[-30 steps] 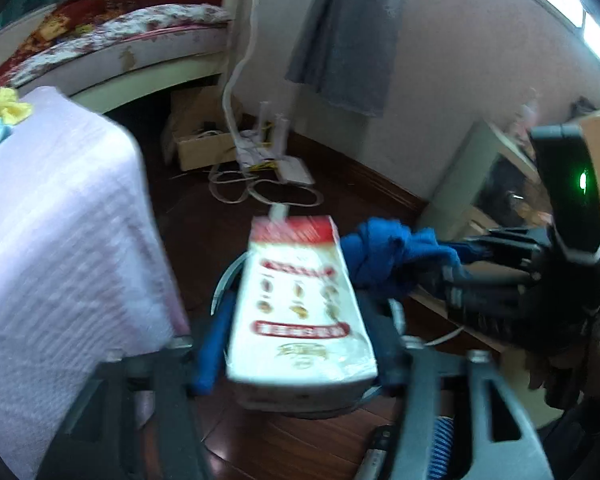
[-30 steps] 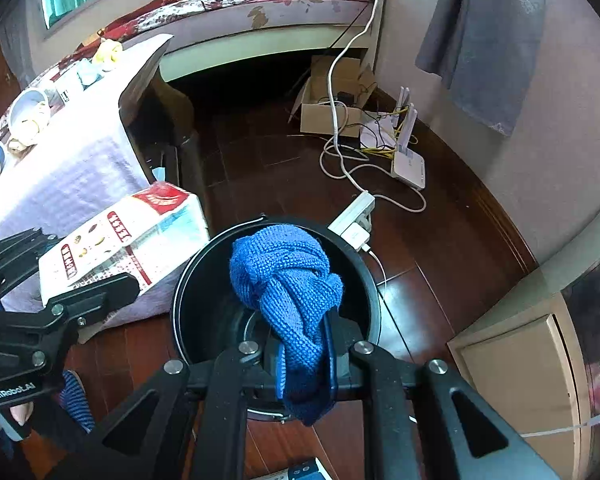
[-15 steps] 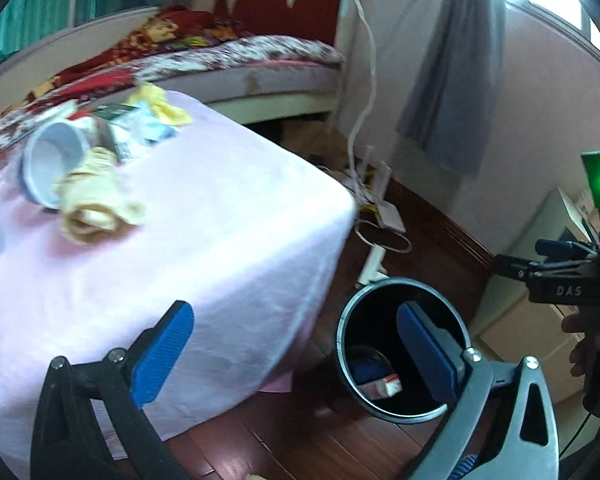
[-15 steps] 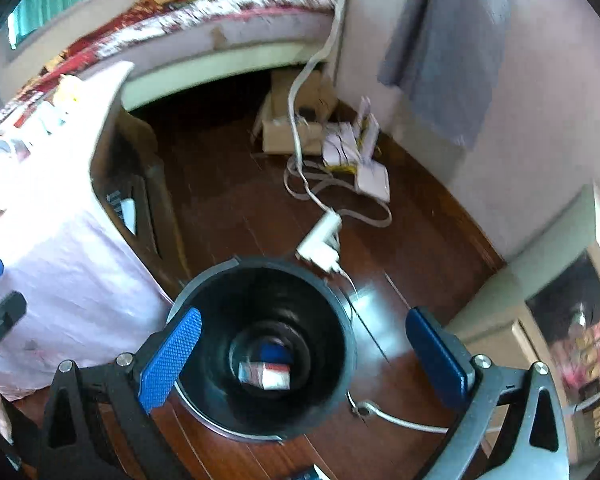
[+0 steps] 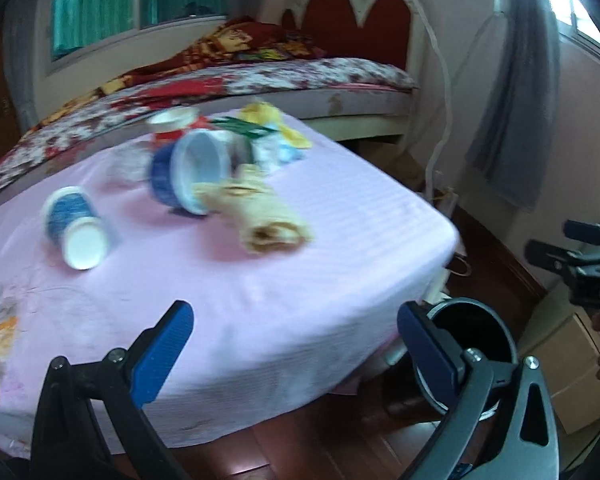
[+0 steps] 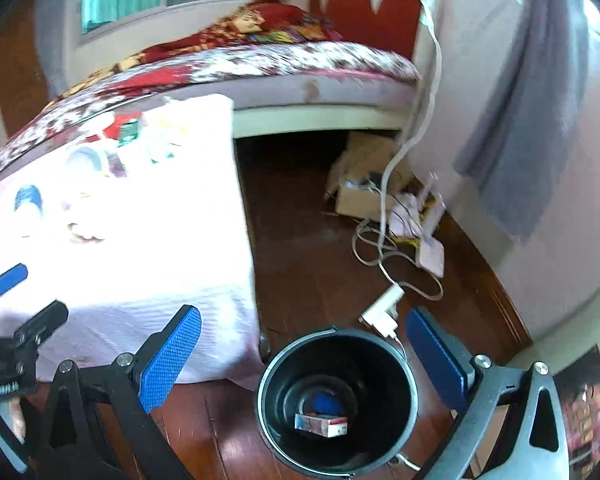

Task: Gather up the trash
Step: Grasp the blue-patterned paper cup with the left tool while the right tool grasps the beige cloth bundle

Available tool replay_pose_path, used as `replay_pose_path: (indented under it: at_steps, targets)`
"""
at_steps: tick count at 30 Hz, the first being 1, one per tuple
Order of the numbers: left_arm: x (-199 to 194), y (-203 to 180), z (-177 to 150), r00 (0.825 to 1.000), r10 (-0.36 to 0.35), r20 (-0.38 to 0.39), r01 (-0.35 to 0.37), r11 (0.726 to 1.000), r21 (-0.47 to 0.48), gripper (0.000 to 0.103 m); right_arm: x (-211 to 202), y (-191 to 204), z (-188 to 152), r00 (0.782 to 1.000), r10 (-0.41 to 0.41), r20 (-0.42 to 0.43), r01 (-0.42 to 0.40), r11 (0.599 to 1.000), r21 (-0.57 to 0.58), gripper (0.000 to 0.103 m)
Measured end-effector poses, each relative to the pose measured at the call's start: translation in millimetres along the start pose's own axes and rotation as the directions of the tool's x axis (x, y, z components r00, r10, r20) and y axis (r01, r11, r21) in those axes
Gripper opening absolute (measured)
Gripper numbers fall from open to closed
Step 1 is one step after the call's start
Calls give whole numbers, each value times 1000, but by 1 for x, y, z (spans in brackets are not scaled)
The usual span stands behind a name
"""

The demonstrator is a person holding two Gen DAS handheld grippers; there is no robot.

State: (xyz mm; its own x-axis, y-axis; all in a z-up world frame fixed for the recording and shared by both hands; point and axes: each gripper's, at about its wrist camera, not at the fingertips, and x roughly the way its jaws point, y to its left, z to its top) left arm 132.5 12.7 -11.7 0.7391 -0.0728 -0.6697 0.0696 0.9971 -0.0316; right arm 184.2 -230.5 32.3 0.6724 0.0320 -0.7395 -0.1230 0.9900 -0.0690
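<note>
Both grippers stand with their jaws spread wide and nothing between them: the left gripper (image 5: pixel 294 334) hangs over the near edge of the table (image 5: pixel 340 264) with its pink cloth, and the right gripper (image 6: pixel 302 350) is poised above the black bin (image 6: pixel 410 400) on the wooden floor. Both pairs of jaws have just been opening. At the bottom of the bin lie a red-and-white carton (image 6: pixel 321 424) and a bit of blue cloth (image 6: pixel 326 402) behind it, so a drop-off looks finished and the step in hand seems to be going back to the table for more. What is left to collect sits on the table top: a tipped blue-and-white paper cup (image 5: pixel 76 228), a larger blue-rimmed bowl (image 5: pixel 188 176) on its side, a crumpled beige wad (image 5: pixel 260 216) just in front of the bowl and seemingly touching it, and farther back a red-and-white cup (image 5: pixel 174 124), a yellow scrap (image 5: pixel 268 118) and some green packaging (image 5: pixel 240 128). The next move probably calls for the left gripper to reach forward and down over the beige wad or the near cup, line its jaws across the piece and close. The left view is smeared by motion, so the far pile cannot be sorted into separate pieces, and what the pale bits beside the yellow scrap are is unclear. In the right view the table top is washed out to white and its trash barely shows. The bin is partly covered by a finger in the left view, and how much lies under the carton cannot be seen.
</note>
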Motion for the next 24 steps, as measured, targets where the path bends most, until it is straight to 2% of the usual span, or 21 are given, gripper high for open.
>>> replay_pose_path:
  at_steps: [8, 14, 16, 18, 24]
  targets:
    - [-24, 62, 5, 988, 146, 55, -141, 986, -92, 102, -2, 32, 14, 998, 66, 15, -66, 998, -7, 103]
    - [-30, 93, 3, 971, 226, 76, -213, 965, -155, 102, -1, 83, 30, 982, 151, 111, -144, 987, -72, 103]
    - [-28, 103, 1, 966, 244, 80, -228, 958, -175, 102, 5, 103, 34, 972, 200, 125, -188, 977, -102, 103]
    - [-23, 113, 0, 966, 249, 74, -230, 952, -204, 102, 14, 123, 39, 967, 234, 98, -220, 966, -136, 103]
    - [10, 146, 1, 968, 248, 26, -227, 921, -317, 96, 34, 167, 51, 974, 209, 92, -187, 961, -203, 103]
